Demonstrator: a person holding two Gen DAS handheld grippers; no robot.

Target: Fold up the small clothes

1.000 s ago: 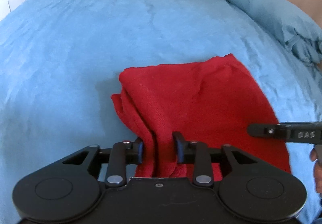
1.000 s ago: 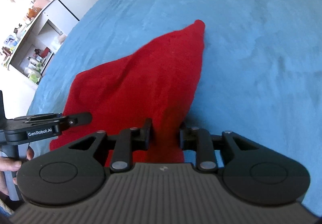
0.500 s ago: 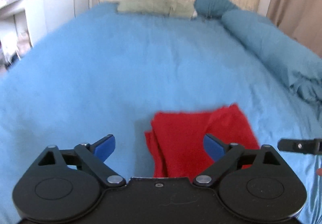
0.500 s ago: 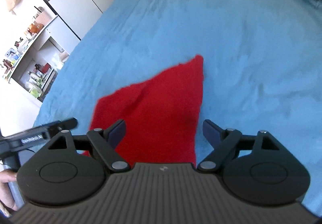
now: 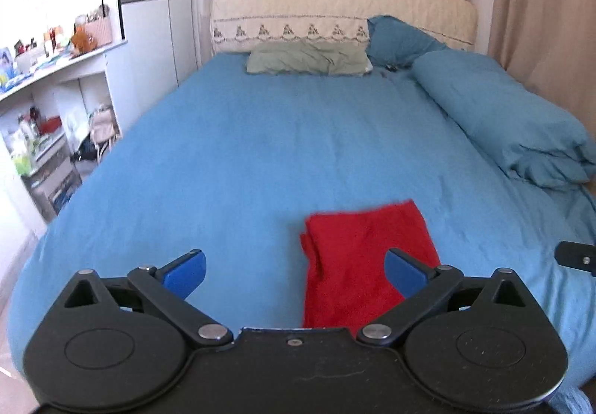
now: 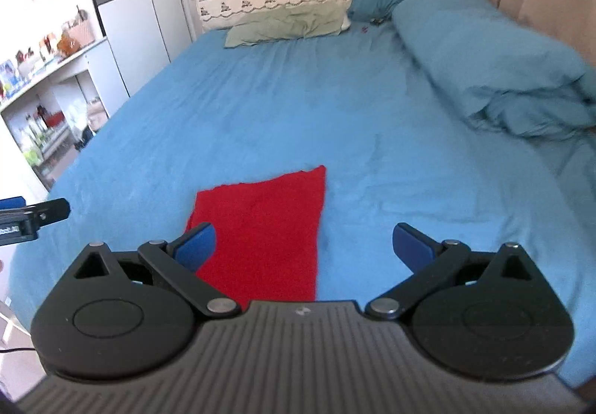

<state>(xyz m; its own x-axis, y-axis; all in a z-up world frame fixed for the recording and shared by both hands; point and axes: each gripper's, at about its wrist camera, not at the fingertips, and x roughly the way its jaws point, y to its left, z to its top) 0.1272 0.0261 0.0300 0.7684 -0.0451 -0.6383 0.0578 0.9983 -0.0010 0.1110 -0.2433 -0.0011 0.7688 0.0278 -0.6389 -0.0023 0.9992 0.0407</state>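
Blue bed sheet (image 5: 260, 138) spreads wide; your folded red garment (image 5: 357, 257) now lies released at 6 o'clock. Both your left hand-held gripper (image 5: 294, 270) and right hand-held gripper (image 6: 303, 242) have spread wide and pulled back, so this fold looks finished.

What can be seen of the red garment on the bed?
The red garment is a small knit-looking cloth, folded into a rough rectangle and lying flat on the blue sheet near the bed's foot. Layered edges show along its left side. Its near end is hidden behind the gripper bodies. Nothing grips it.
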